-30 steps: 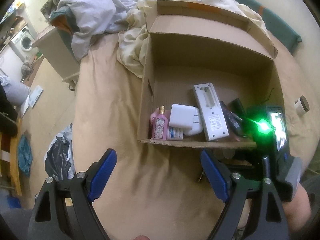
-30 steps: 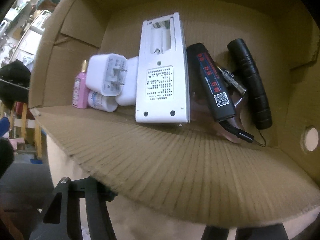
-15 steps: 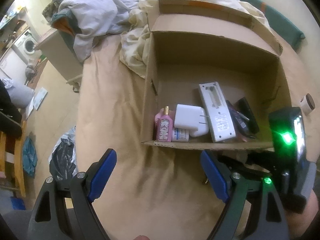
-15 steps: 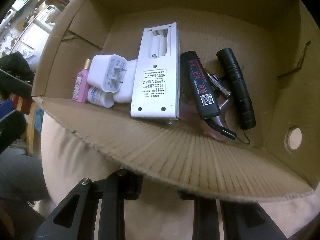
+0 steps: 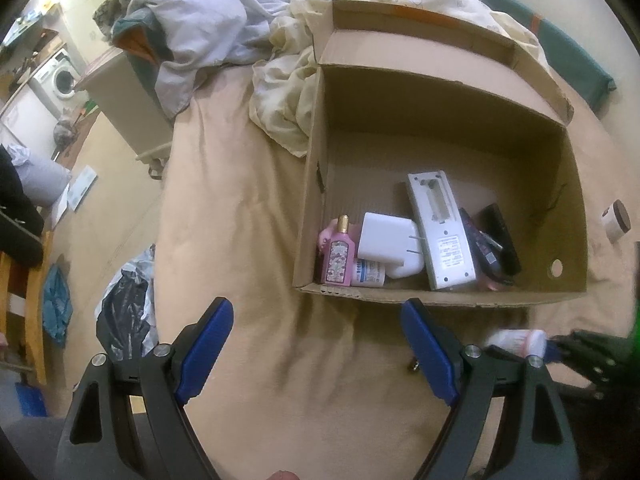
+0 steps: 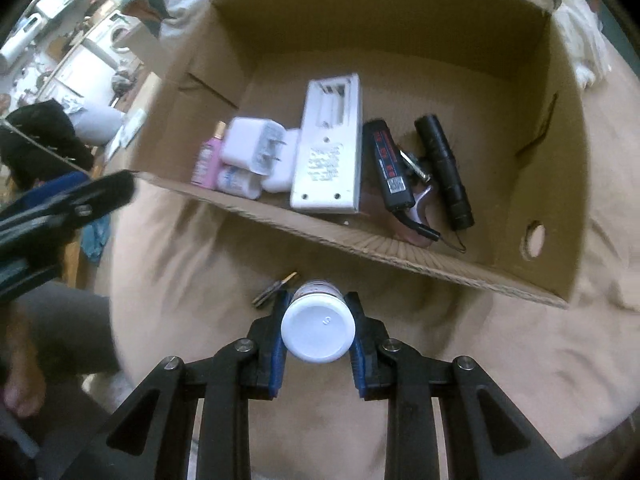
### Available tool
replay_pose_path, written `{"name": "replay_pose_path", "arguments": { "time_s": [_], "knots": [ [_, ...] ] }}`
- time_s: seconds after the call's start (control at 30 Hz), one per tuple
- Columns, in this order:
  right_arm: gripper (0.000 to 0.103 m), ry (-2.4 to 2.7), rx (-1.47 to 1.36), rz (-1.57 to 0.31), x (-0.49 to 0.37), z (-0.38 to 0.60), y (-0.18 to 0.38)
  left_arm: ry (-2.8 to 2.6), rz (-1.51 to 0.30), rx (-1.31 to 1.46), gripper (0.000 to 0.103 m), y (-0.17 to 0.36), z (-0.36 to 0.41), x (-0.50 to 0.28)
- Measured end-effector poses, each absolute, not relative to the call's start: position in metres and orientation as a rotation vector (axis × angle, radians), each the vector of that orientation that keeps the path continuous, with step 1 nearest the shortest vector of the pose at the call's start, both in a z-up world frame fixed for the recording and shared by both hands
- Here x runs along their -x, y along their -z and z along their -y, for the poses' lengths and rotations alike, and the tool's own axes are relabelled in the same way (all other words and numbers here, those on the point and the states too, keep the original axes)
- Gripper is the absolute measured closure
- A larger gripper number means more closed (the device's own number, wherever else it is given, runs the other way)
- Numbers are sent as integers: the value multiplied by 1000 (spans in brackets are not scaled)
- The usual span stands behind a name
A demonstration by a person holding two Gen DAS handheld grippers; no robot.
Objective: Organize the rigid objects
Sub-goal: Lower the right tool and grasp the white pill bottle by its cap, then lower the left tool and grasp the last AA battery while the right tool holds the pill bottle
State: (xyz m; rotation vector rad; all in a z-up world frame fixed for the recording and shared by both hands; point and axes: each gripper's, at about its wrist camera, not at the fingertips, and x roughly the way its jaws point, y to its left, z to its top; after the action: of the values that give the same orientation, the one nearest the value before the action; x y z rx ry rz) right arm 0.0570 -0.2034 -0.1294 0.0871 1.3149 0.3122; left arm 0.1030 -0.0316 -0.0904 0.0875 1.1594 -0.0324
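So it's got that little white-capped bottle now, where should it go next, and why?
Probably forward over the cardboard box's near wall, into the bare floor behind the black flashlight. The right tool has just closed on the bottle, clamped between both pads, and the box's row of items sits just ahead.

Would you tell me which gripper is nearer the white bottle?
Right. The right gripper is clamped on the white bottle; the left gripper hangs open beside it, over the bed.
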Motion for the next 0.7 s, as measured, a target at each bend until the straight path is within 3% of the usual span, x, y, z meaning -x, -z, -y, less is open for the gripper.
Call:
{"name": "replay_pose_path", "arguments": {
  "time_s": [0.27,0.7],
  "knots": [
    [75,-333,-85,-1166,-48,225,78,42,-1159,-93,19,89,36,-102],
    [75,-319,-215,-895,-55,250,58,70,-1175,-112,19,97,41,-97]
  ]
}}
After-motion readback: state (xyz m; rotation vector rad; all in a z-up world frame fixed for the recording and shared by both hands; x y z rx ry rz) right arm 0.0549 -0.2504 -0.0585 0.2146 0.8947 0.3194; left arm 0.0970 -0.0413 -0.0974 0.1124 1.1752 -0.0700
